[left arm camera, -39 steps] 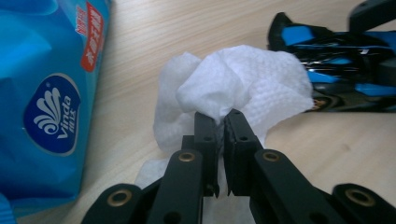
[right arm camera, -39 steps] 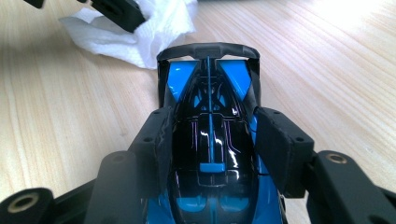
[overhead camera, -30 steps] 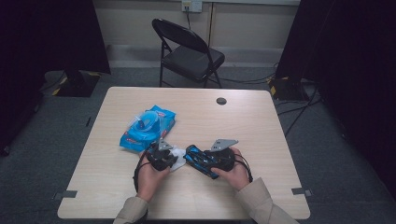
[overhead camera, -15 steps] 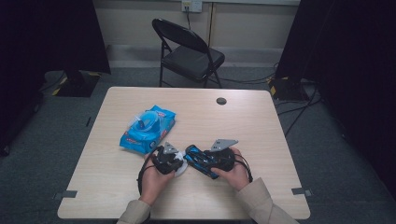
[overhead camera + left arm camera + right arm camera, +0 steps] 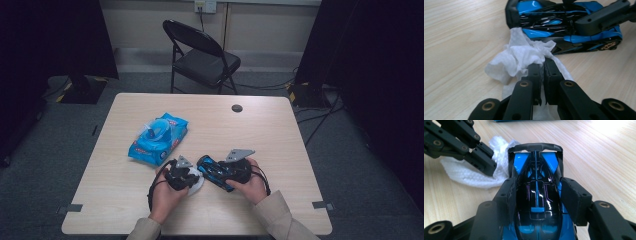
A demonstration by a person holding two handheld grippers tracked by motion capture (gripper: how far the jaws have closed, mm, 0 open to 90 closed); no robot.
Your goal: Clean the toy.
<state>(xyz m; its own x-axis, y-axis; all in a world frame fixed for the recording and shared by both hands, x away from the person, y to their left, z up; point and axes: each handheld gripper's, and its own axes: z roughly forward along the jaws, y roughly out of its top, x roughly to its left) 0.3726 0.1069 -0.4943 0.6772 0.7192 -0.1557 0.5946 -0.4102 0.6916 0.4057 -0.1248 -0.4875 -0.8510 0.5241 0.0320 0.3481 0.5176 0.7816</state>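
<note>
While the right gripper [image 5: 537, 195] clamps the toy car [image 5: 537, 202], the left gripper [image 5: 543, 67] pinches a wipe [image 5: 521, 56] (jaws nearly together)

one toy car [image 5: 216, 172], one white wipe [image 5: 521, 56], one wipes pack [image 5: 159, 138], one chair [image 5: 202, 56].

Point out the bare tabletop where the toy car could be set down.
Free: the right half of the table, between the dark round cap and the right edge; also the near-left corner. Crowded: the middle front, where toy car, white wipe and both grippers meet, and the blue wipes pack behind them.
</note>
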